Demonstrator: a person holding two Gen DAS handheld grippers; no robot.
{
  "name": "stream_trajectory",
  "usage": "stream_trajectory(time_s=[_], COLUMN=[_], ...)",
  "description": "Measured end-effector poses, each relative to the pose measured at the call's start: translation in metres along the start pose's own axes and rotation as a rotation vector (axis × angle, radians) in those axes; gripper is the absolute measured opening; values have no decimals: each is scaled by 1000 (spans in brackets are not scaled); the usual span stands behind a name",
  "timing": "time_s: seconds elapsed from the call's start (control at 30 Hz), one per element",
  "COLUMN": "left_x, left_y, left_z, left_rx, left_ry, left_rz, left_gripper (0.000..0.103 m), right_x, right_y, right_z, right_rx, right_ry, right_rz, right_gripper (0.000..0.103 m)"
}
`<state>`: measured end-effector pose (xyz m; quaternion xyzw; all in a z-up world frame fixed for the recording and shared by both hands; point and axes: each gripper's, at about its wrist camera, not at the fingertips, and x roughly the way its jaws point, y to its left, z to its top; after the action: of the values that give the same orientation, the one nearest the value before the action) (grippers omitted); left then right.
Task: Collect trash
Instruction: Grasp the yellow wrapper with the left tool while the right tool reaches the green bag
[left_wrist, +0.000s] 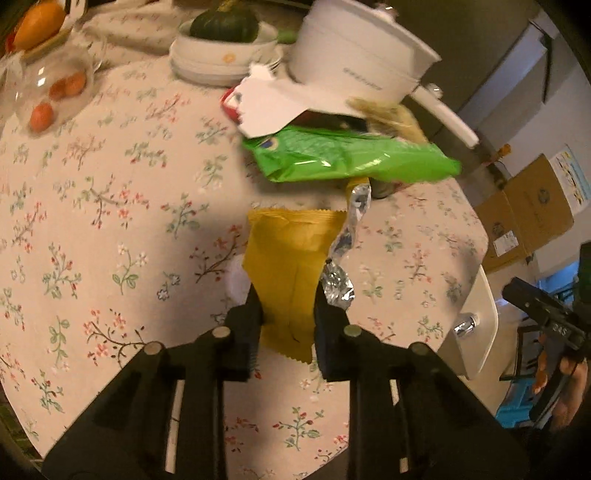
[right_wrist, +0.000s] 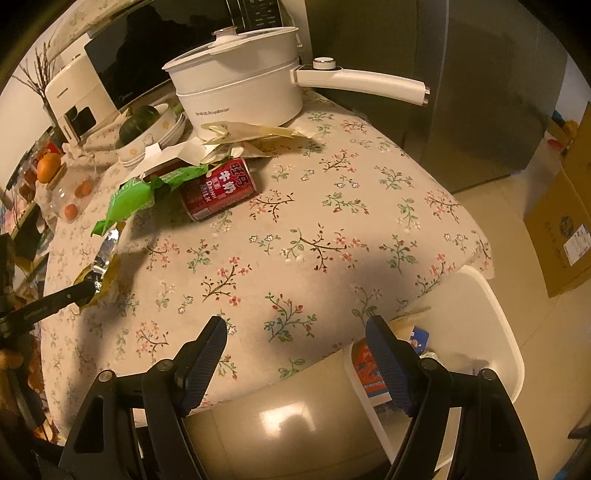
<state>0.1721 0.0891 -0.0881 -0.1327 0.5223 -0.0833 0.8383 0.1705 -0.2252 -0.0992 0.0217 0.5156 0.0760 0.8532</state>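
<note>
My left gripper (left_wrist: 286, 295) is shut on a yellow snack wrapper (left_wrist: 291, 258) with a foil lining (left_wrist: 345, 243), held just above the floral tablecloth. It shows in the right wrist view (right_wrist: 98, 273) at the left. Beyond it lie a green wrapper (left_wrist: 347, 157), a torn white carton (left_wrist: 280, 107) and crumpled paper. The right wrist view shows the green wrapper (right_wrist: 133, 197), a red milk can (right_wrist: 218, 188) on its side and beige paper scraps (right_wrist: 243, 136). My right gripper (right_wrist: 295, 347) is open and empty over the table's near edge.
A white bin (right_wrist: 491, 332) with trash inside stands below the table edge at right. A white electric pot (right_wrist: 240, 88) with a long handle, stacked bowls with a green squash (right_wrist: 147, 125), a glass jar (left_wrist: 51, 92) and cardboard boxes (right_wrist: 561, 229) are around.
</note>
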Motion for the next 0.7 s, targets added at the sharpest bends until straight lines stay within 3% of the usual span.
stream_trajectory(time_s=[0.4,0.57,0.7], left_x=[-56,-60,-69], left_y=[-3,24,53], left_z=[-15,-24,-29], left_rx=[63,34,-22], left_ry=[-92,-95,-100], left_rz=[-18,35,36], left_gripper=[24,24,24], right_x=[6,22,32], right_y=[41,82,109], right_z=[5,2,0], right_rx=[-11,-60,-100], right_ry=[-8,19,25], right_rz=[60,100,117], right_gripper=[79,79,79])
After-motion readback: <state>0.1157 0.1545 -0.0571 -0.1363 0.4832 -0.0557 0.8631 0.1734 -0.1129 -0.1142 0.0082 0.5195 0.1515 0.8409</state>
